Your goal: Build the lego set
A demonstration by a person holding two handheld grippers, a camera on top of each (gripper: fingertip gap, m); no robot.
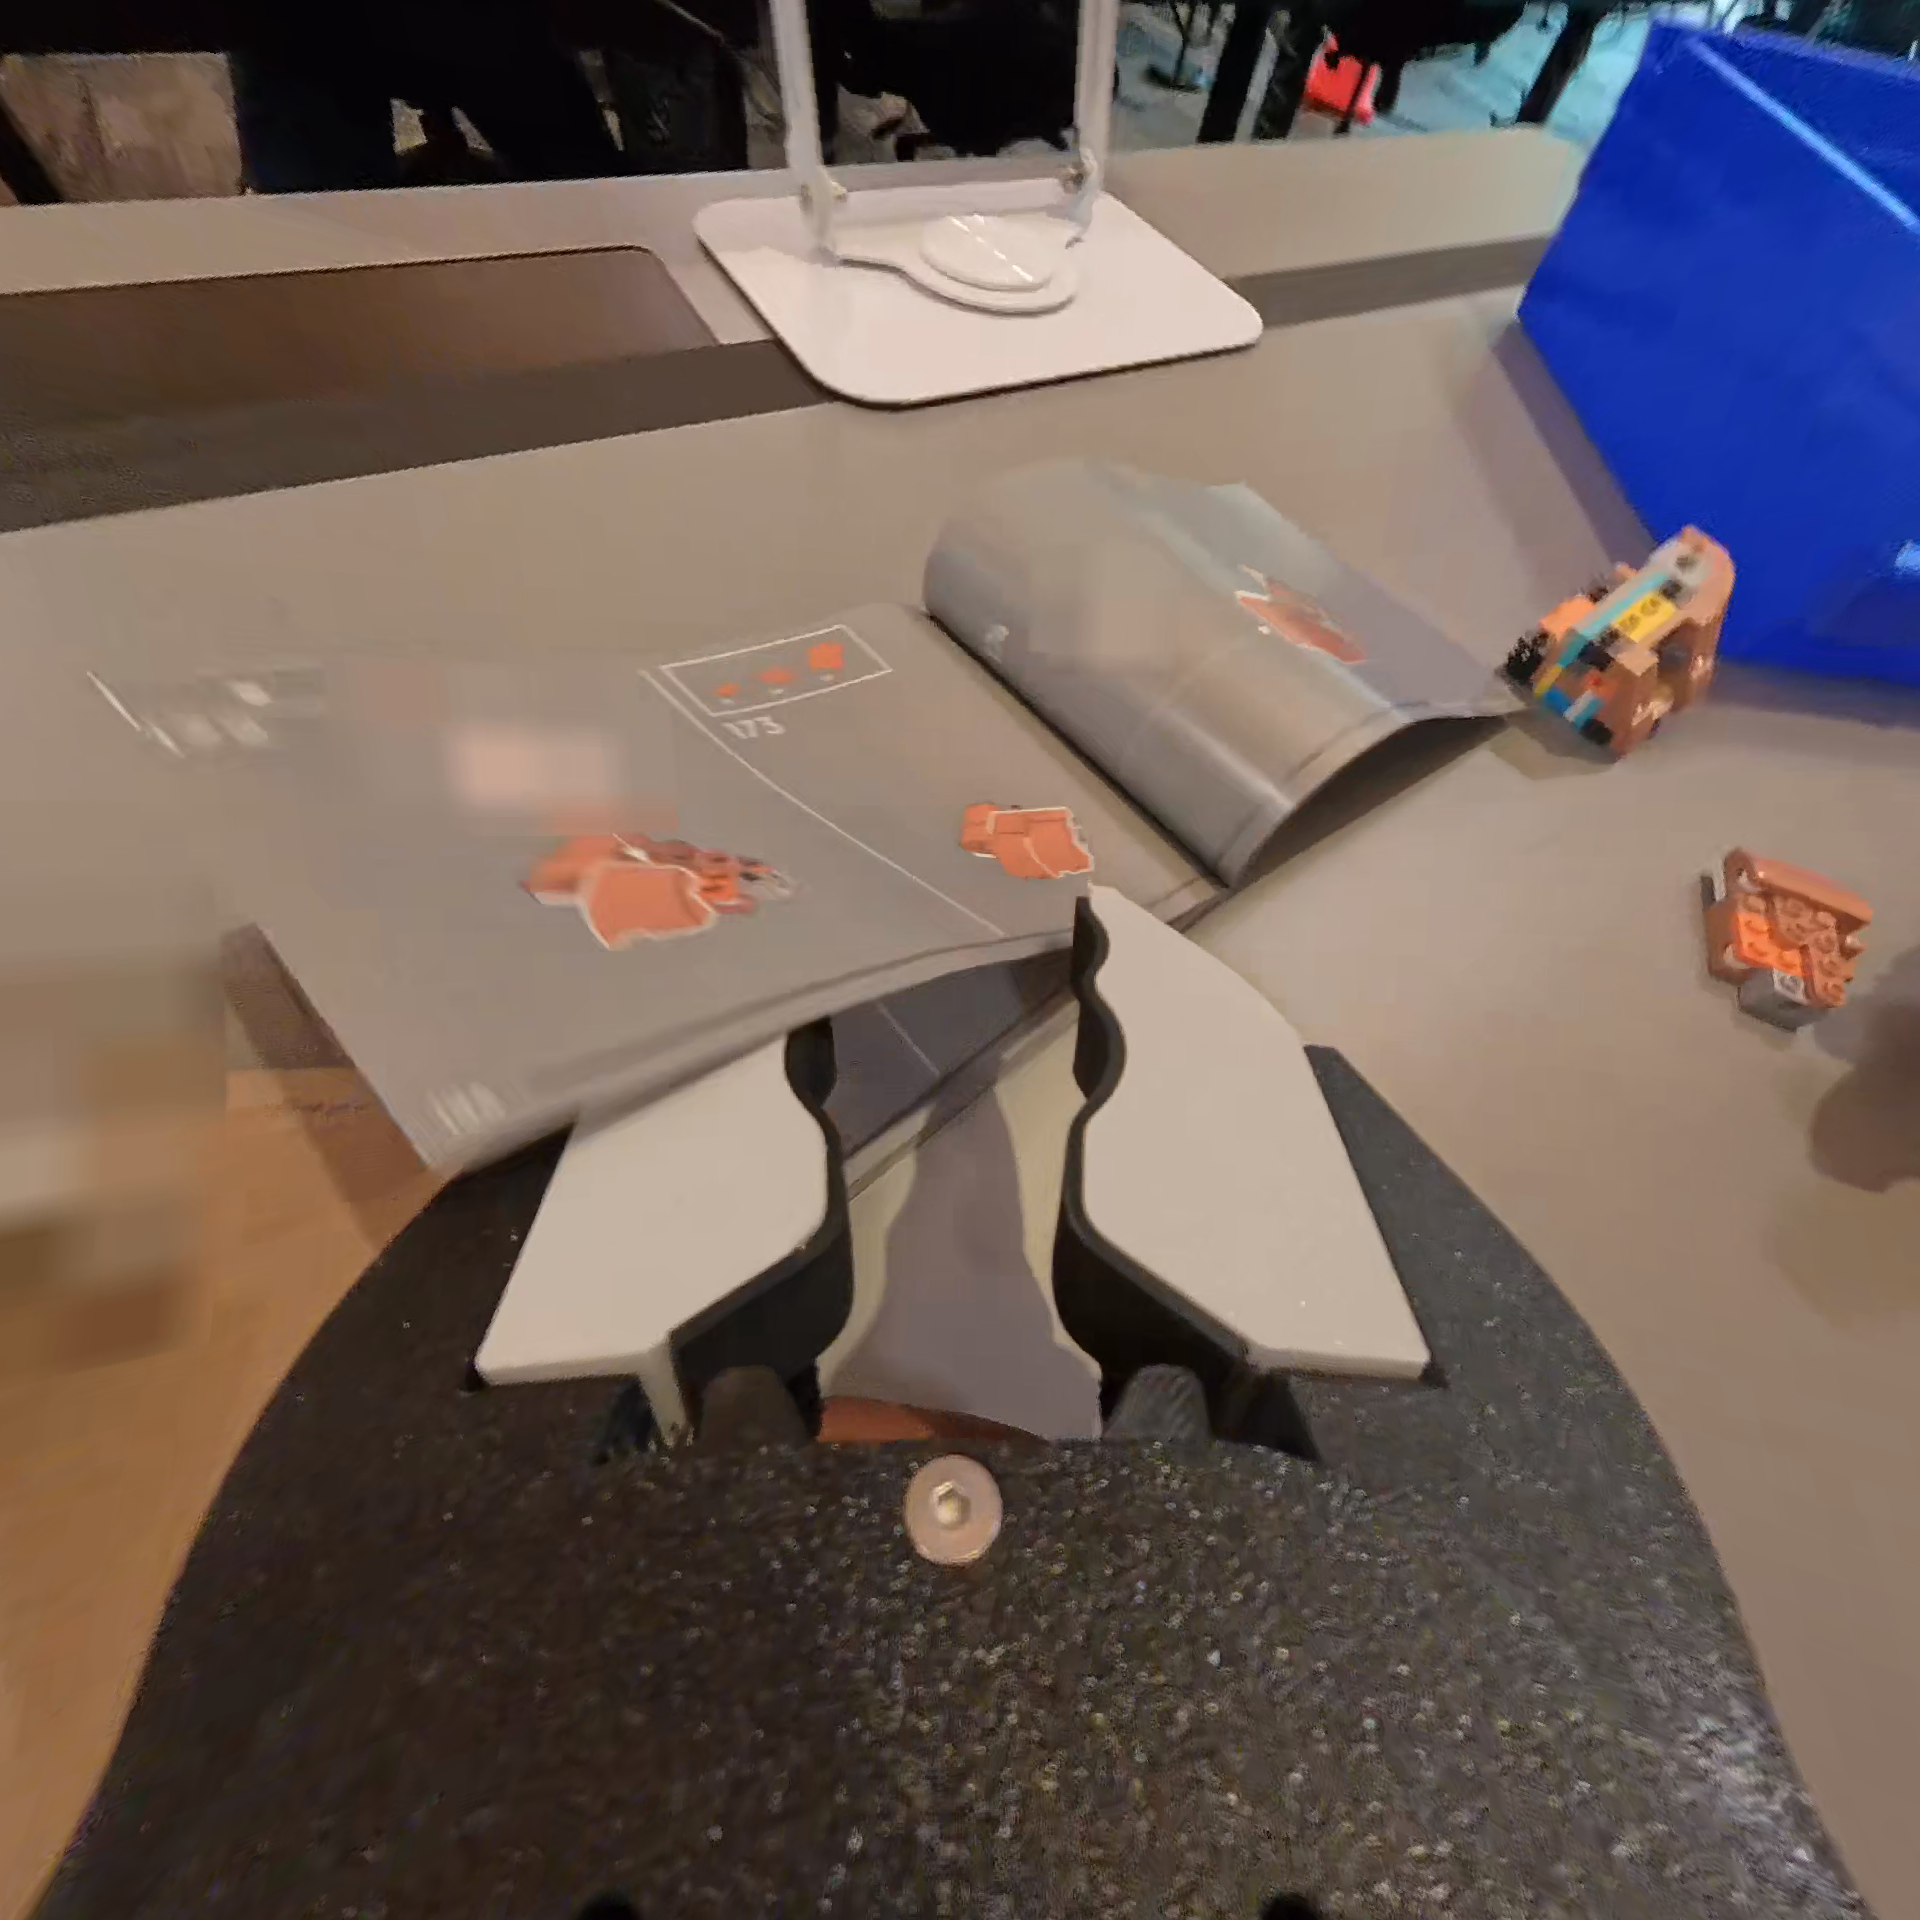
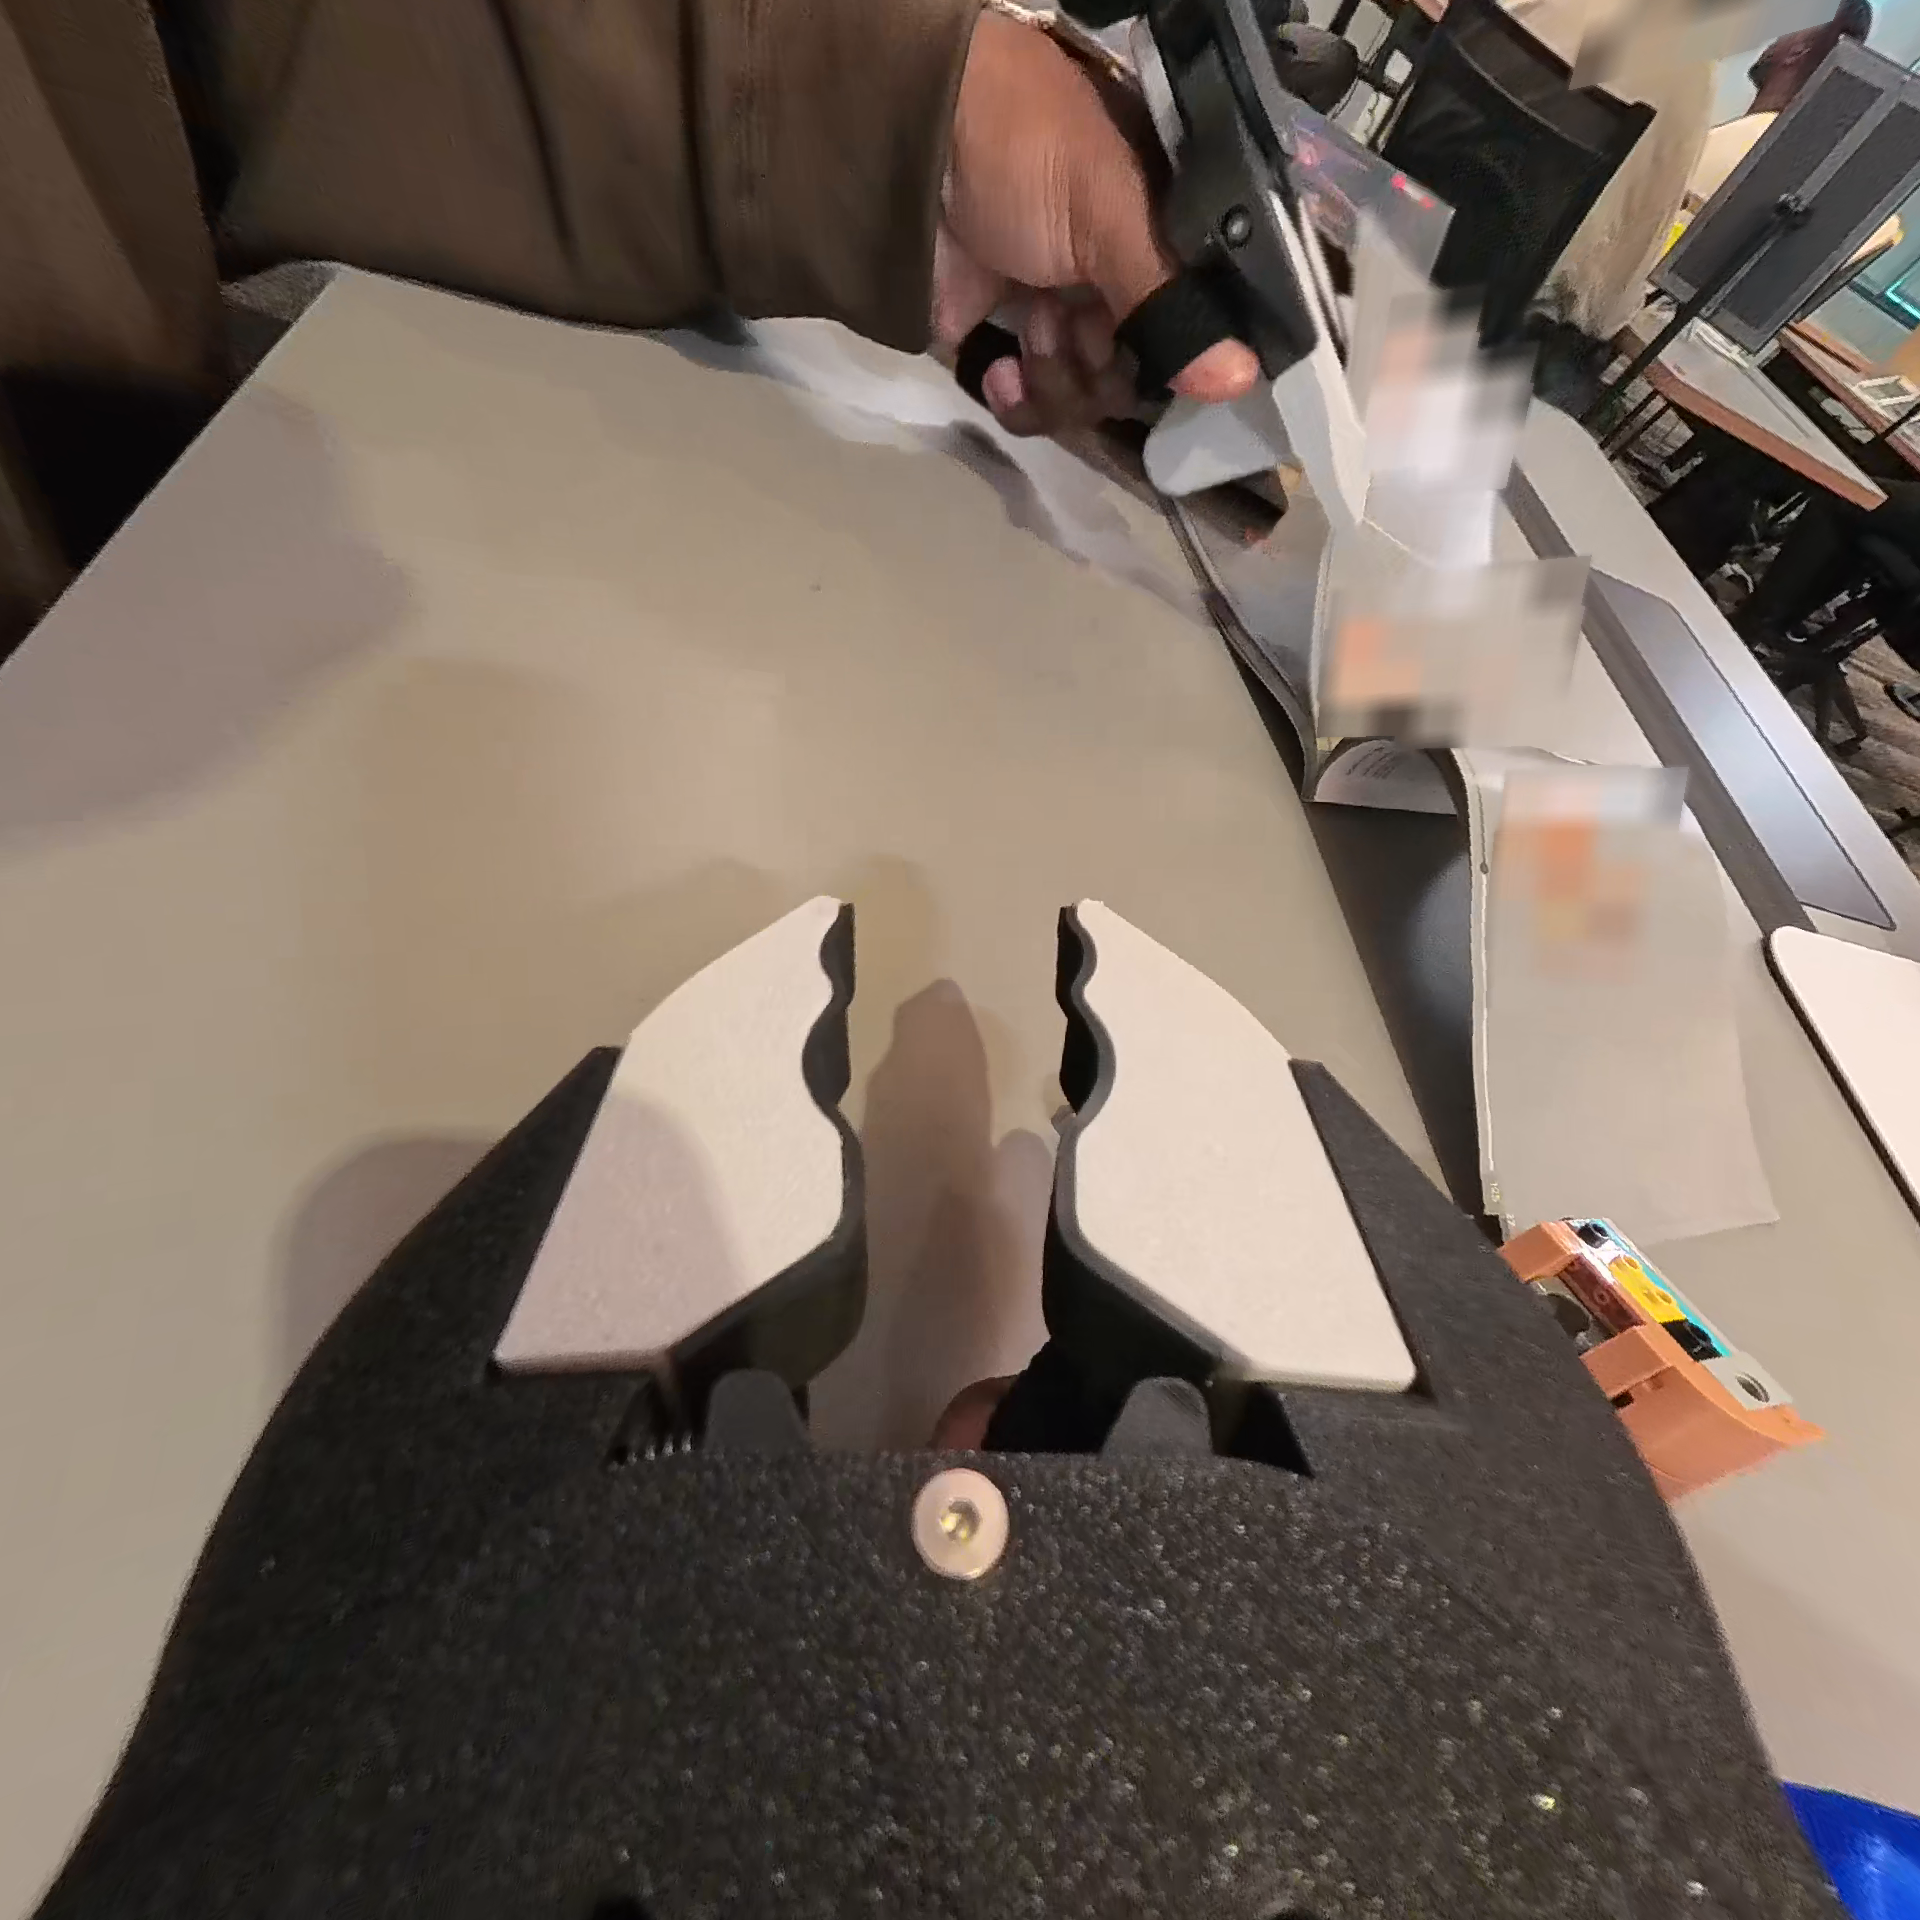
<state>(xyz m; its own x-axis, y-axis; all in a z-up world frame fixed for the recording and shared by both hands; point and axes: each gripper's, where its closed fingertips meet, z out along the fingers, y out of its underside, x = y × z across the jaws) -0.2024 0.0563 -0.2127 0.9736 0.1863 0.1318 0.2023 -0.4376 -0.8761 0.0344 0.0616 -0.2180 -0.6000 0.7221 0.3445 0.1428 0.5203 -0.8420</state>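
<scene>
The open grey instruction booklet point(image 1: 499, 966) lies on the grey table, its right page curled up. My left gripper point(image 1: 951, 982) is open at the booklet's near edge. A lifted page lies over the left finger and hides its tip, while the right finger point(image 1: 1195, 1122) shows above the page. A multi-coloured brown lego build point(image 1: 1621, 644) stands at the right, with a smaller brown and orange build point(image 1: 1782, 935) nearer. My right gripper point(image 2: 956, 920) is open and empty above bare table. The brown build point(image 2: 1652, 1340) sits just right of it. A hand holds the left gripper point(image 2: 1247, 416) at the booklet point(image 2: 1621, 1091).
A blue box point(image 1: 1745, 312) stands at the far right behind the builds. A white stand base point(image 1: 977, 301) sits at the back of the table and also shows in the right wrist view point(image 2: 1860, 1039). A person's brown sleeve point(image 2: 582, 156) is along the far edge. About 25 cm separates my left fingertips from my right.
</scene>
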